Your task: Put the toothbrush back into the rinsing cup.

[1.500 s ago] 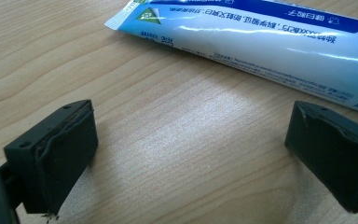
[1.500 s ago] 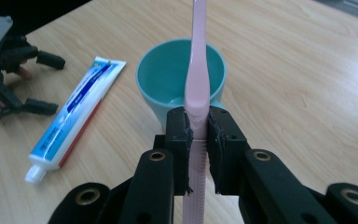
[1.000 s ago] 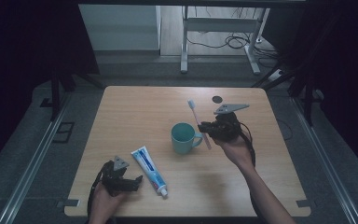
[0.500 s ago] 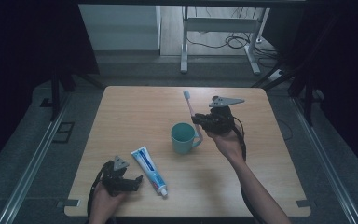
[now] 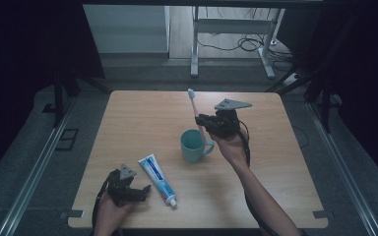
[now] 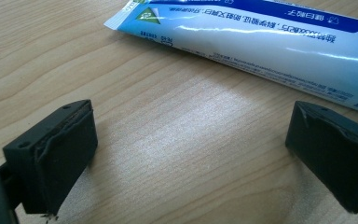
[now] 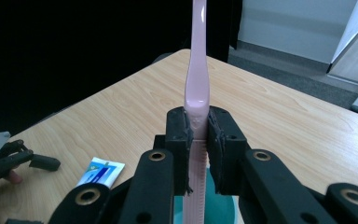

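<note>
My right gripper [image 5: 203,119] [image 7: 197,135] is shut on a pink toothbrush [image 5: 195,108] [image 7: 196,79], which it holds upright, head up, above a teal mug [image 5: 193,146] [image 7: 214,207] at the table's middle. The brush's lower end reaches down toward the mug's mouth. A white and blue toothpaste tube [image 5: 157,179] [image 6: 261,28] lies flat near the front left. My left gripper [image 5: 143,190] [image 6: 189,158] rests low on the wood just left of the tube, open, with bare table between its jaws.
The wooden table [image 5: 138,118] stands on a grey floor with dark surroundings. A white desk frame [image 5: 226,44] and cables lie beyond the far edge. The left gripper [image 7: 32,163] also shows far off in the right gripper view.
The right gripper has lifted the toothbrush and swung it from a tilt to upright, moving left over the mug. The left gripper has stayed put.
</note>
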`<state>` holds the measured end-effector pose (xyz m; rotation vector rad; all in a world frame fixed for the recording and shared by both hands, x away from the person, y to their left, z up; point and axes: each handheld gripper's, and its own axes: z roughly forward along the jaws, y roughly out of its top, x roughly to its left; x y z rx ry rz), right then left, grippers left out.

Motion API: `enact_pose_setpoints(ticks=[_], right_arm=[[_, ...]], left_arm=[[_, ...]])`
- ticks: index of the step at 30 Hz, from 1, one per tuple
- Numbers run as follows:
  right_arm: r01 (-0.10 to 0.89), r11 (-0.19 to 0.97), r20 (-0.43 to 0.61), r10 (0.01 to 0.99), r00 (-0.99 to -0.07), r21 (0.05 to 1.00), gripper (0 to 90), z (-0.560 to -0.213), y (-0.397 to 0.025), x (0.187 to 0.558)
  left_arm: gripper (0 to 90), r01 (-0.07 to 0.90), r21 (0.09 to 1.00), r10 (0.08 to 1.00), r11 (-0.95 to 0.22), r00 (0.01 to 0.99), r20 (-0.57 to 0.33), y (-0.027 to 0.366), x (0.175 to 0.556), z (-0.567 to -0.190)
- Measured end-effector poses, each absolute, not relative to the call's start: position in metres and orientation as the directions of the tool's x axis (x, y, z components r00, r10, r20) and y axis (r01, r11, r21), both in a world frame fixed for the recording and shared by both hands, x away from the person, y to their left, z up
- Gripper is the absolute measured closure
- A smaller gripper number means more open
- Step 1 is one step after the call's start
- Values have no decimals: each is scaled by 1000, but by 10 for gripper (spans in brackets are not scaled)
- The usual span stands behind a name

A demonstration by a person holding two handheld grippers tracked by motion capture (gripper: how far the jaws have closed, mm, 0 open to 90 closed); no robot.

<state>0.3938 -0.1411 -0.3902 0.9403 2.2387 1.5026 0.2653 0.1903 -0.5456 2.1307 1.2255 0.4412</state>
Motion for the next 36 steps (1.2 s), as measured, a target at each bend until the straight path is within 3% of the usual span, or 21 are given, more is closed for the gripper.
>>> enact_pose_setpoints(ticks=[16, 36], right_arm=[[337, 239, 104, 656, -747, 911, 784, -411, -124, 399], [396, 262, 132, 667, -733, 880, 783, -453, -118, 406]], left_arm=[[20, 649, 668, 860, -364, 509, -26, 190, 265, -546], [21, 649, 668, 860, -364, 509, -26, 190, 265, -546]])
